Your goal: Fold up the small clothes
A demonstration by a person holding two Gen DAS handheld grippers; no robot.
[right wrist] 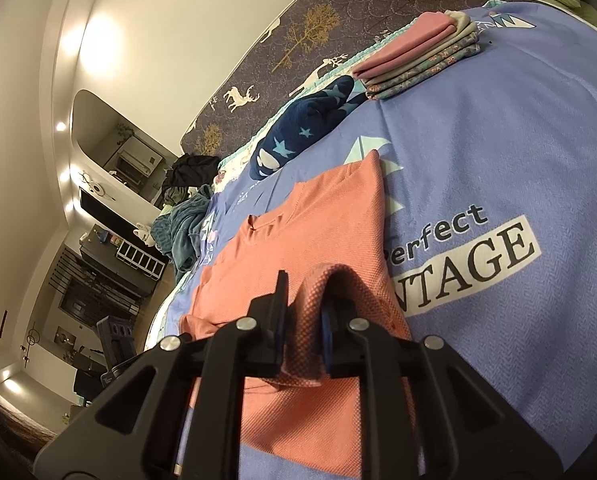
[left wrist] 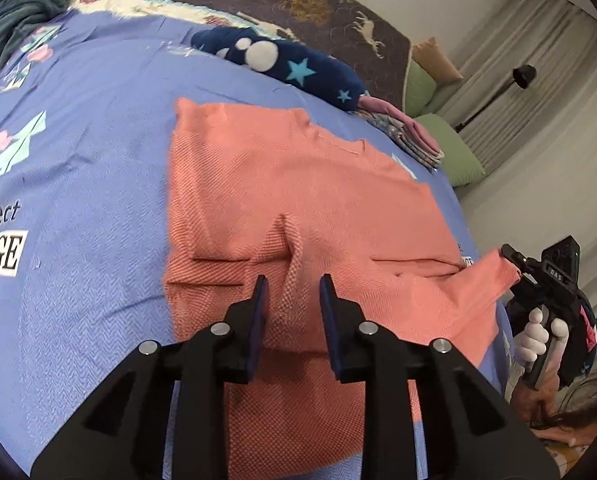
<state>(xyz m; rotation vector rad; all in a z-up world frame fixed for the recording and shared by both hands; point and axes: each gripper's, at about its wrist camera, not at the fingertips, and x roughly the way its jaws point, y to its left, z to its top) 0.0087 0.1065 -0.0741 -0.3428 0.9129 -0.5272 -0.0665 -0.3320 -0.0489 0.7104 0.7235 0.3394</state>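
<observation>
1. The shirt [left wrist: 298,200] lies flat on the bed [left wrist: 90,160], its long axis running away from both tools.
2. Left tool [left wrist: 292,300], slightly open, straddles a raised ridge at the near hem without pinching it.
3. Right tool [right wrist: 304,300] pinches the hem's right corner.

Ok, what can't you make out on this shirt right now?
- Left wrist view: whether the left gripper jaws press the shirt ridge; fabric fills the gap.
- Left wrist view: shirt's near hem, hidden under the gripper body.
- Right wrist view: how much fabric the right gripper holds; its jaws cover it.
</observation>
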